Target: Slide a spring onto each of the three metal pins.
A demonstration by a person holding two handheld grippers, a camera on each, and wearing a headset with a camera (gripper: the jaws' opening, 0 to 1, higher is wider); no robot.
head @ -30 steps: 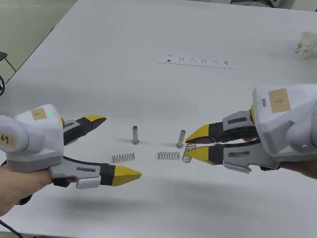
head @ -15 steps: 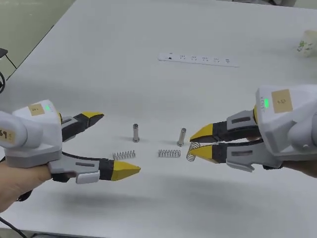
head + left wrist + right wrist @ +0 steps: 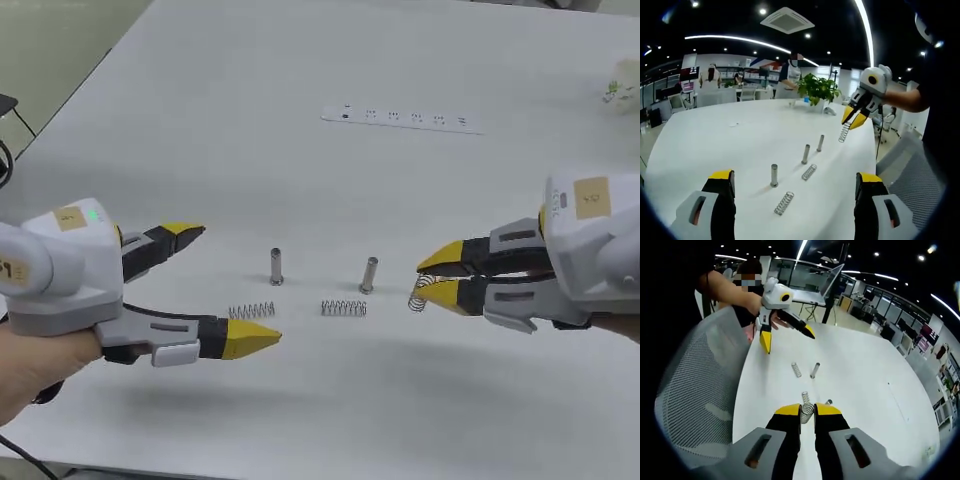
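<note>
Head view, from the left: the white table [image 3: 250, 90] has its left edge running on a slant from the top of the picture down to its left side, with floor beyond. The near edge lies low in the picture, just under the person's hand [image 3: 35, 365]. That hand carries the left gripper [image 3: 233, 287], its jaws spread wide apart and holding nothing, above the near left part of the table.

Just beside its nearer fingertip the left spring [image 3: 250, 311] lies flat on the table. Behind it stands the left pin [image 3: 276, 266], upright and bare. A stretch of bare tabletop separates these from the second spring [image 3: 343, 308], also lying flat, with the middle pin [image 3: 369, 275] upright just behind its right end.

Further right, the right gripper [image 3: 430, 282] has its jaws pinched on the held spring [image 3: 418, 297], which pokes out leftward and down from the tips. Whether it touches the table I cannot tell. In the left gripper view a third pin [image 3: 820, 143], also bare, stands between the middle pin and the held spring.

The far half of the table is open but for a white power strip [image 3: 401, 119], well apart from the pins. In the right gripper view a mesh chair [image 3: 695, 390] stands close beside the table's edge.
</note>
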